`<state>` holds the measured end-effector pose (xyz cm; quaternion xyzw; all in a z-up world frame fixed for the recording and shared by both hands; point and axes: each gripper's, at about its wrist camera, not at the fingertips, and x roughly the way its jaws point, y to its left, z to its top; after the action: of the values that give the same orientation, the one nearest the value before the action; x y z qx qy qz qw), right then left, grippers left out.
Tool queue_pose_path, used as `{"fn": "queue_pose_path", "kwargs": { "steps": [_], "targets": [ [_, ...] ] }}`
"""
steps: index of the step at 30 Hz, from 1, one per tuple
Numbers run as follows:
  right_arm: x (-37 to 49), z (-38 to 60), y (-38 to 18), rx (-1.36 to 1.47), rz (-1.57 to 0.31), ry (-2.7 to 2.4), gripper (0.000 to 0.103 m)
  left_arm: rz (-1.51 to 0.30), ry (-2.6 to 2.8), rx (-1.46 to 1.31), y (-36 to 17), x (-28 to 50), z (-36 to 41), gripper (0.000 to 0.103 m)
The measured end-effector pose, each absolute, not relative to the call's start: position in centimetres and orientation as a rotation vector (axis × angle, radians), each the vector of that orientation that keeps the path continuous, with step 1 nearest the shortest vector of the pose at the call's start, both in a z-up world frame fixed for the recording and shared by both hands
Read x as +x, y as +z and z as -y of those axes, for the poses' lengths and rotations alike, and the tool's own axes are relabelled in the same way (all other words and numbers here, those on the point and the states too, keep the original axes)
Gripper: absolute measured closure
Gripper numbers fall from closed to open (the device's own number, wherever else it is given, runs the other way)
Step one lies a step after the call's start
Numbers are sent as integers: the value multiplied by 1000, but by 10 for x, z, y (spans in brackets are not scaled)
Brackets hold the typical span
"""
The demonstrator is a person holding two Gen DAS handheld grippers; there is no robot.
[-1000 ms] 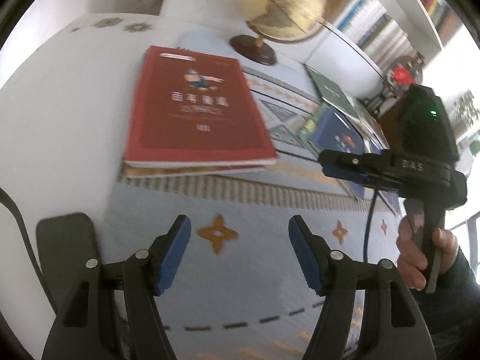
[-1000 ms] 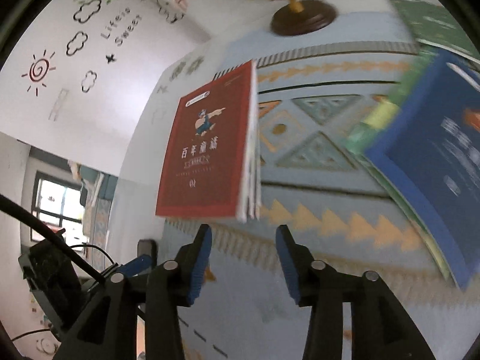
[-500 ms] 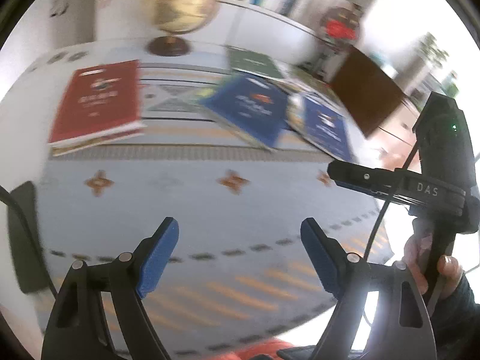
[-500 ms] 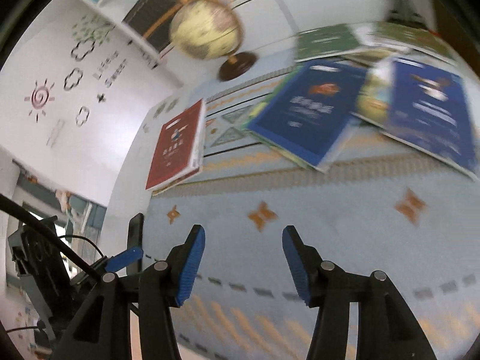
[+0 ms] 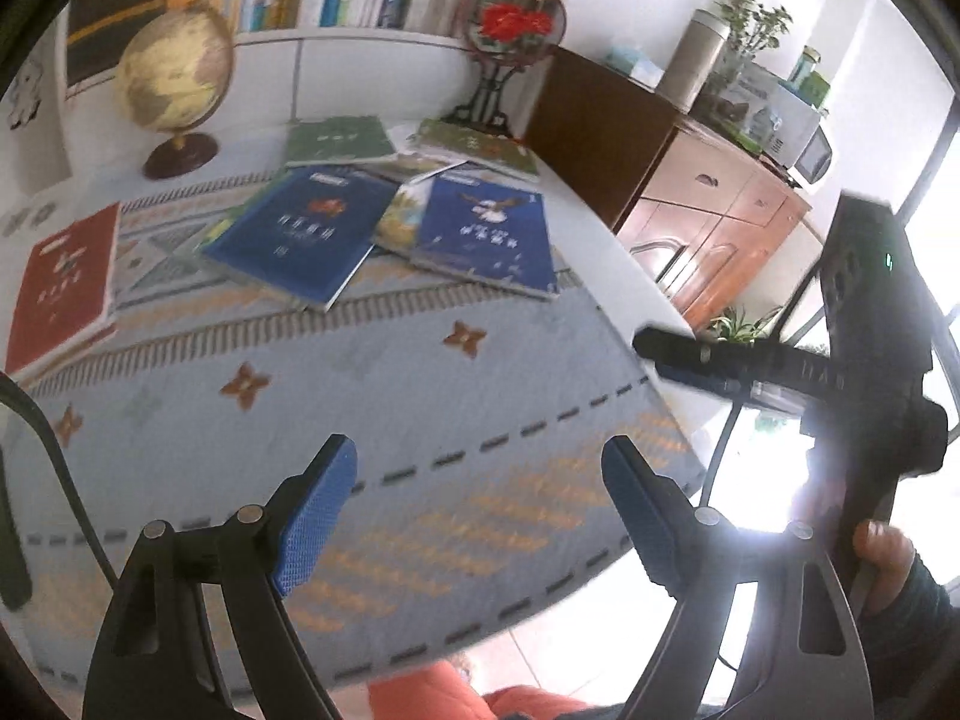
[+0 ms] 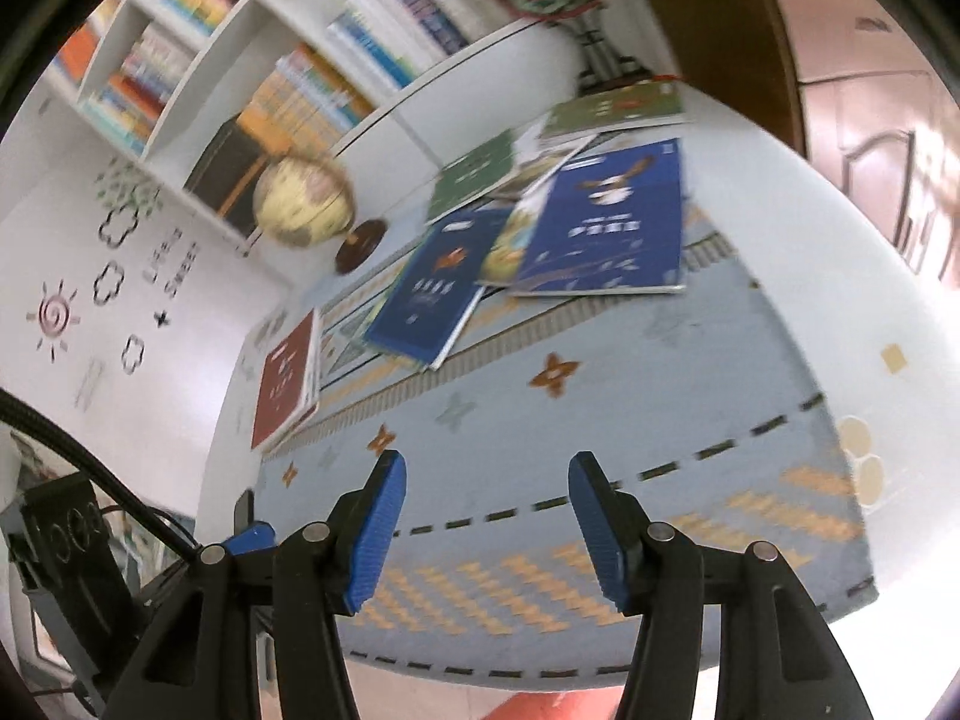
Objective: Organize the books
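Note:
A red book [image 5: 60, 282] lies on top of another book at the table's left; it also shows in the right wrist view [image 6: 287, 373]. Two blue books [image 5: 300, 234] [image 5: 489, 234] lie overlapped mid-table with green books [image 5: 336, 141] behind them; they also show in the right wrist view [image 6: 429, 294] [image 6: 612, 228] [image 6: 474, 177]. My left gripper [image 5: 480, 510] is open and empty over the table's near edge. My right gripper [image 6: 486, 516] is open and empty, pulled back from the books; its body [image 5: 840, 360] shows at the right of the left wrist view.
A globe [image 5: 174, 78] stands at the back left. A patterned blue cloth [image 5: 420, 420] covers the white table. A round red ornament on a stand [image 5: 510, 24] is at the back. A bookshelf [image 6: 300, 60] and a brown cabinet [image 5: 708, 204] flank the table.
Both grippers have pulled back and up from the red book toward the table's near edge, and both have opened wider. The books have not moved.

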<state>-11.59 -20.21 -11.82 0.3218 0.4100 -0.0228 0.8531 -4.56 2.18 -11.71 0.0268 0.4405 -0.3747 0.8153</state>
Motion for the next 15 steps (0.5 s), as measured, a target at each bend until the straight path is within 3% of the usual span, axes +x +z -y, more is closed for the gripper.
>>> {"fn": "queue_pose_path", "kwargs": {
  "steps": [8, 15],
  "targets": [
    [-93, 246, -141, 704, -920, -100, 48, -979, -936, 67, -130, 9, 41, 14],
    [-15, 285, -162, 654, -990, -160, 48, -1025, -970, 93, -153, 95, 84, 14]
  ]
}}
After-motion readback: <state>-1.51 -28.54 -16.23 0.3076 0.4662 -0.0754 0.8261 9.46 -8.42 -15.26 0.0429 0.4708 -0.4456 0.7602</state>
